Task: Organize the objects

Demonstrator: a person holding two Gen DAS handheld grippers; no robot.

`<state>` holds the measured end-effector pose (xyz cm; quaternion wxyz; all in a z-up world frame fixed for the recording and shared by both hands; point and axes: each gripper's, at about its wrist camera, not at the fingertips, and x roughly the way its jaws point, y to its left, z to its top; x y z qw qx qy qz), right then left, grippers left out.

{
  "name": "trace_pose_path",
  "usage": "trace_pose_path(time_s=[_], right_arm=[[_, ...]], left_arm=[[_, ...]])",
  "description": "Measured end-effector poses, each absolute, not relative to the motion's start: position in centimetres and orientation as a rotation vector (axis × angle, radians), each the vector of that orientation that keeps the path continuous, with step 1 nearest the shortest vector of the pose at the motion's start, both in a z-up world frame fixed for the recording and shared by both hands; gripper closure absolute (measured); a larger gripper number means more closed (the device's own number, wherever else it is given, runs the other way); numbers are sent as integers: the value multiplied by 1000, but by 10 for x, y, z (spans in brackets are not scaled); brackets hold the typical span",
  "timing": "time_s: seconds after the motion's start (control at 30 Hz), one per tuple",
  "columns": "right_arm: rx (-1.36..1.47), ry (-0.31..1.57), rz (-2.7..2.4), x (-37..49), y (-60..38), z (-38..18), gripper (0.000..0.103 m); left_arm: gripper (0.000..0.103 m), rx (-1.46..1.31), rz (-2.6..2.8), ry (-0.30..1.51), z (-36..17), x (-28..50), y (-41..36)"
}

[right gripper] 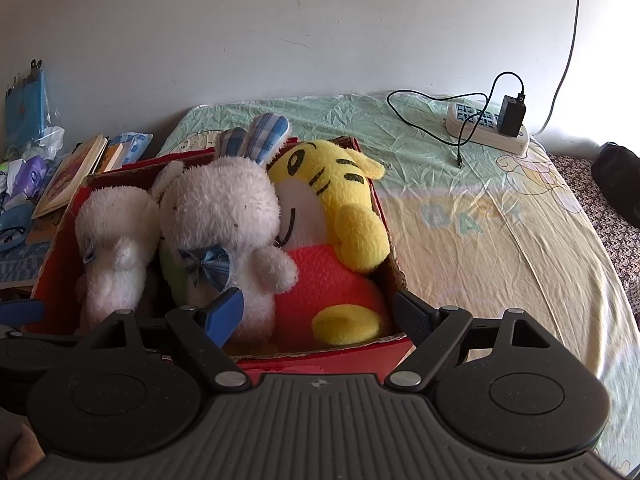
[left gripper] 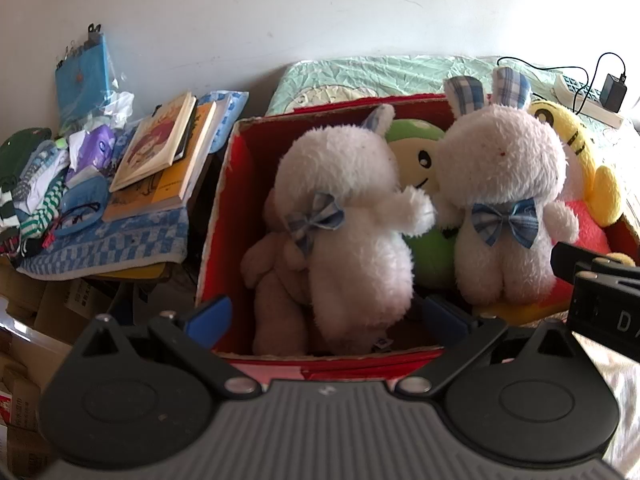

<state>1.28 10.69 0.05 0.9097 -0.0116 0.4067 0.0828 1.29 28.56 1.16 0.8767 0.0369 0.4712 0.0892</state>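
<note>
A red cardboard box [left gripper: 224,184] [right gripper: 60,256] on the bed holds several plush toys. Two white rabbits with blue plaid bows stand in it, one on the left [left gripper: 352,216] [right gripper: 116,240] and one on the right [left gripper: 504,184] [right gripper: 224,220]. Between them shows a green and yellow toy [left gripper: 416,152], and a beige toy [left gripper: 276,292] lies low at the left. A yellow tiger with an orange belly [right gripper: 332,216] [left gripper: 576,152] fills the right side. My left gripper [left gripper: 326,320] is open above the box's near edge, holding nothing. My right gripper [right gripper: 320,316] is open over the tiger's feet.
Left of the box, a side table with a blue checked cloth [left gripper: 120,240] carries books [left gripper: 160,148], clothes and bags. The bed sheet [right gripper: 480,232] stretches to the right, with a power strip and charger [right gripper: 492,124] near the wall. A dark bag [right gripper: 618,180] lies at the far right.
</note>
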Motion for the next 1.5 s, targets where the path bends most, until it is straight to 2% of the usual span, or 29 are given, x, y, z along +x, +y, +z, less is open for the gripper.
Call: trace_pose_path(time_s=[1.5], right_arm=[[-94, 862, 156, 4, 125, 7, 19]], left_arm=[[1, 78, 235, 934, 18, -6, 293]])
